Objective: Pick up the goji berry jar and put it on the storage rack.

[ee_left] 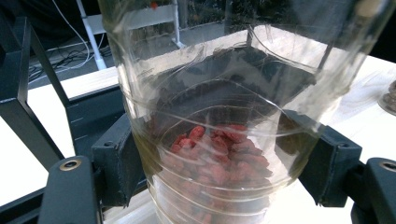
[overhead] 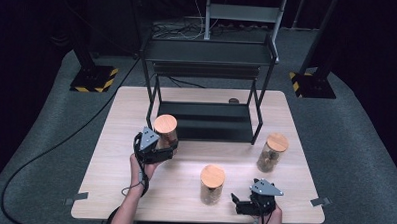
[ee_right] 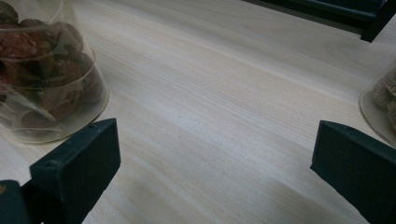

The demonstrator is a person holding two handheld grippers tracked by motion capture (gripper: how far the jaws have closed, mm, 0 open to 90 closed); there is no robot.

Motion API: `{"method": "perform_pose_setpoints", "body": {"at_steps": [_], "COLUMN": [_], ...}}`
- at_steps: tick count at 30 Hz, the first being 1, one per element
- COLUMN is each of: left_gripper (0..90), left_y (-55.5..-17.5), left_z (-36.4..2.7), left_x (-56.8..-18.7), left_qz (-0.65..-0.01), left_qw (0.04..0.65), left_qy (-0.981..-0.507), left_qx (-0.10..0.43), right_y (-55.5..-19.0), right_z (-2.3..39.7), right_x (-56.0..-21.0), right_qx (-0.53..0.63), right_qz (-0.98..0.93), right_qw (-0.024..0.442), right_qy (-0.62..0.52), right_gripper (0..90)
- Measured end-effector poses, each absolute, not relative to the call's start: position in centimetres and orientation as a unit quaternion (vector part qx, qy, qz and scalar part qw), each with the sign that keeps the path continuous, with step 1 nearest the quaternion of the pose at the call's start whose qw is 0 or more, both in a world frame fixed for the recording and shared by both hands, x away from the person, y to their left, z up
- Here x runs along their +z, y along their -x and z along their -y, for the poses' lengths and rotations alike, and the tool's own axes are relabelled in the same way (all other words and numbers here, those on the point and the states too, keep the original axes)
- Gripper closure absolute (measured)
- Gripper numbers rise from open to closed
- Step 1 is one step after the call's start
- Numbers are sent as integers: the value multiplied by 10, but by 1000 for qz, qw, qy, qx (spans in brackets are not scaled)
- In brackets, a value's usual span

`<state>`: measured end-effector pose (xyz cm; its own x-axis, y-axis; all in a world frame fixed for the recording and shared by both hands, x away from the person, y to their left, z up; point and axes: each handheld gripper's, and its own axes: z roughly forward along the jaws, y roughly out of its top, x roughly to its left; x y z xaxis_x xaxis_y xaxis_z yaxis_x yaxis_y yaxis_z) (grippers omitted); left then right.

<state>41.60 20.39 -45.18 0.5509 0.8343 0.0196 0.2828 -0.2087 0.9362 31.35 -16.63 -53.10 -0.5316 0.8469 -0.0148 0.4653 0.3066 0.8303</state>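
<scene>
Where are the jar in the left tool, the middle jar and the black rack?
Jar in the left tool (overhead: 165,125), high view, on its wooden lid.
Middle jar (overhead: 213,176), high view, on its wooden lid.
Black rack (overhead: 208,51), high view, on its top shelf.

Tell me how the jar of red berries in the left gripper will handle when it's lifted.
The jar looks like clear, smooth glass or plastic, so it may slip between the left gripper pads. It is tall with a wooden lid on top, so it could tip if tilted. The berries fill only the lower part, so it is probably fairly light.
</scene>
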Motion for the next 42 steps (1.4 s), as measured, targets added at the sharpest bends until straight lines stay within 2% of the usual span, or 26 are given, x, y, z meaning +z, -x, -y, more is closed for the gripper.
{"method": "perform_pose_setpoints", "body": {"at_steps": [42], "left_gripper": [245], "left_y": [-438], "left_z": [-191], "left_x": [-440], "left_qz": [-375], "left_qw": [506], "left_qy": [-724], "left_qx": [282], "right_y": [-313], "right_z": [166], "right_x": [-531], "right_qx": [408], "right_qz": [-776], "right_qw": [233], "right_qy": [-421], "right_gripper": [3]}}
